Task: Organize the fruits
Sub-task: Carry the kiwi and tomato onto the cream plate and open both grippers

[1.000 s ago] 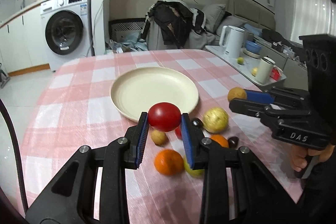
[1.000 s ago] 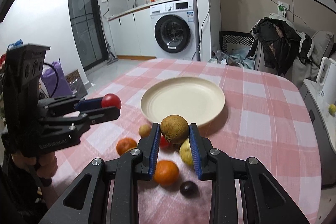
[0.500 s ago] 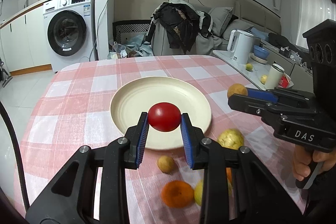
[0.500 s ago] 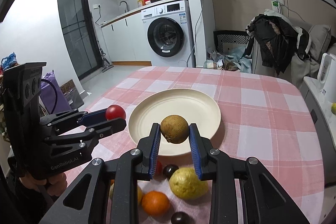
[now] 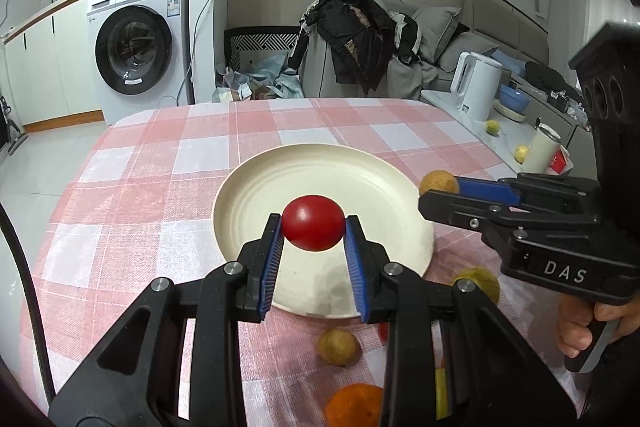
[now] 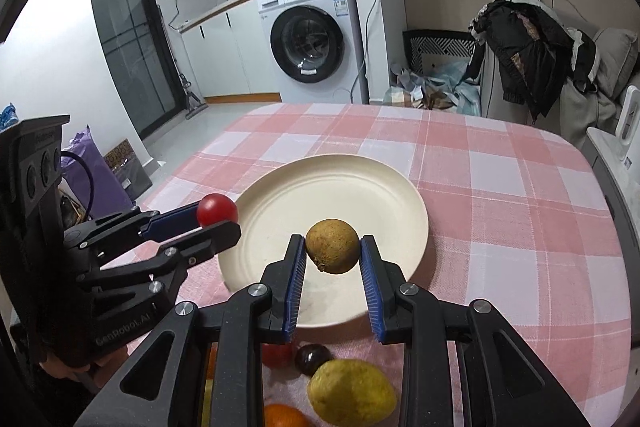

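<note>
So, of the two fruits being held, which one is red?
The red tomato, gripped by the left gripper over the plate. The right gripper holds a brownish-yellow round fruit instead.

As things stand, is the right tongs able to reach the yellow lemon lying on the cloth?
Probably not yet: the right tongs are shut on a brown fruit above the plate, so nothing more fits; the lemon lies uncovered just beneath them.

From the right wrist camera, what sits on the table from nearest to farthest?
Orange → yellow lemon-like fruit → dark round fruit → cream plate → bare checked tablecloth.
</note>
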### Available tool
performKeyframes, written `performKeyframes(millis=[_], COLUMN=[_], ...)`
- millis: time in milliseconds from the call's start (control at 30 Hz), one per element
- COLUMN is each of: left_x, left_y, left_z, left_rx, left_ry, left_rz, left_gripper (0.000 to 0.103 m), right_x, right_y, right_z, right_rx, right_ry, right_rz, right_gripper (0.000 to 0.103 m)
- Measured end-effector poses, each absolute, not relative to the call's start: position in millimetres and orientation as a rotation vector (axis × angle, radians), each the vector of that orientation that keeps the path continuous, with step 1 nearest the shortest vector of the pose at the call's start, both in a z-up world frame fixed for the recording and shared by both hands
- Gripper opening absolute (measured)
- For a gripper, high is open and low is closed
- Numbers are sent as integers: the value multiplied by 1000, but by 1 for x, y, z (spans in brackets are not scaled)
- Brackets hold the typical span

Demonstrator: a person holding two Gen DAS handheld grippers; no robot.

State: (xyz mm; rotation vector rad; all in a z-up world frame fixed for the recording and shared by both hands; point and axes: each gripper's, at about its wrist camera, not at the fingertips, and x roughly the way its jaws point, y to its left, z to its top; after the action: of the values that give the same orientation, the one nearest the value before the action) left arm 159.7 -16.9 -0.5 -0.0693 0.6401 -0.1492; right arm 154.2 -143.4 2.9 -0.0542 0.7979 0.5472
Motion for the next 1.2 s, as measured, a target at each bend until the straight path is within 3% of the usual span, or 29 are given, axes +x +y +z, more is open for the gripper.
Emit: performKeyframes(millis=[700, 1000, 1167, 1200], left_x=[190, 184, 163, 158], left_y=[-11, -15, -10, -9], left_z=[-33, -31, -19, -16], left_rx=[-67, -66, -52, -54], left_ry=[722, 733, 679, 664], left_rz=[-145, -146, -111, -108], left_gripper=[28, 31, 77, 81], right_x=[183, 177, 162, 156], right_y=[-121, -132, -150, -154], right_z=[-26, -22, -10, -8], right_rx=[-121, -77, -32, -29], right_ry=[973, 938, 884, 876], right_rz=[519, 512, 502, 503], right_gripper=[29, 33, 57, 61])
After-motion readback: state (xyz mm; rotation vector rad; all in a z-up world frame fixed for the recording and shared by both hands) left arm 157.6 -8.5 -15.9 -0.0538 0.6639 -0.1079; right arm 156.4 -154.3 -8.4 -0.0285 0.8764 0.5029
